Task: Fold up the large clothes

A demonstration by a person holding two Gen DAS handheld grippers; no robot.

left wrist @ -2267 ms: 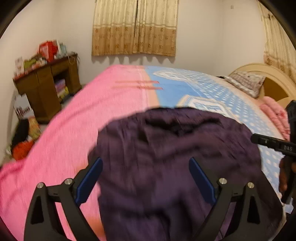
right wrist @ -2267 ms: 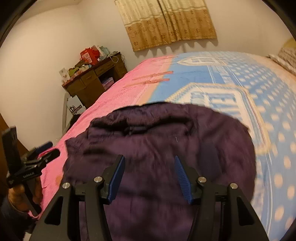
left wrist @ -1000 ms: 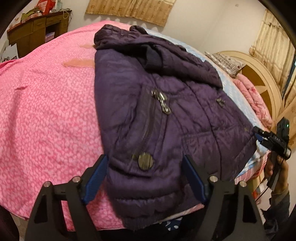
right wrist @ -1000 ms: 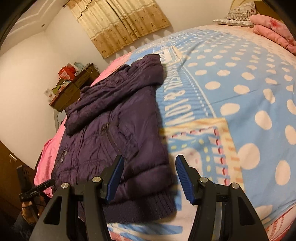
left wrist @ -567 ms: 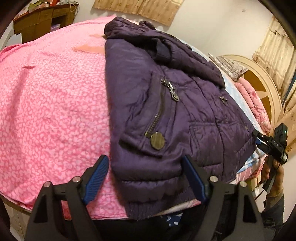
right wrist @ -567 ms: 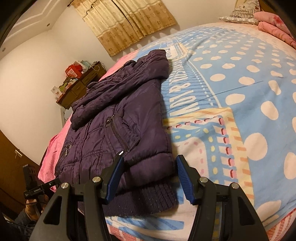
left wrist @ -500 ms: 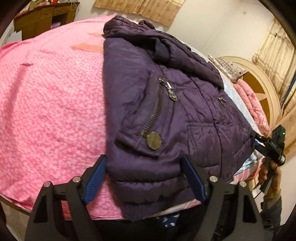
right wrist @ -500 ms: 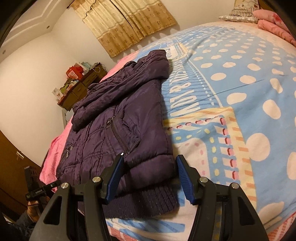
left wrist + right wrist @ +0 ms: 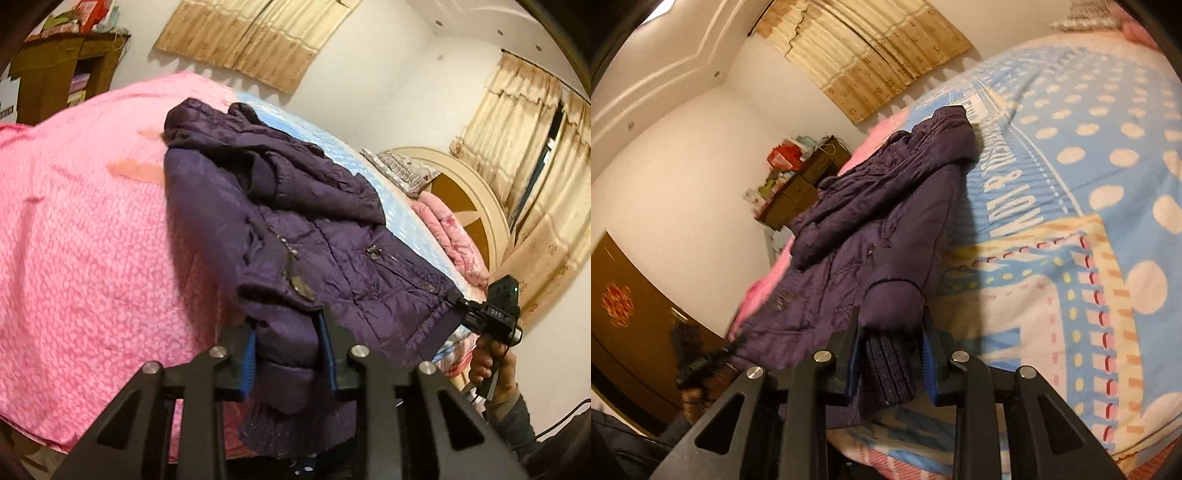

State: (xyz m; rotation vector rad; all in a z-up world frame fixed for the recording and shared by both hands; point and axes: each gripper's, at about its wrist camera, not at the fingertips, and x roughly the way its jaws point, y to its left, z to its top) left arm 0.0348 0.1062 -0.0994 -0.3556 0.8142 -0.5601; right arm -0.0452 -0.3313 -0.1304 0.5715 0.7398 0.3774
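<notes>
Your left tongs (image 9: 286, 334) pinched the purple jacket (image 9: 295, 221) at its hem corner, your right tongs (image 9: 891, 341) its other corner, at the bed's (image 9: 74, 240) near edge.

Black tool (image 9: 288, 354) (blue pads, silver screws)

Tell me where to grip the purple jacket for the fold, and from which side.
Grip the purple jacket at its two bottom corners, coming in from the foot edge of the bed. The padded hem with its knit band hangs over that edge, so the jaws can straddle it. The left gripper and right gripper are already clamped there, one per corner, which should let the hem lift evenly.
</notes>
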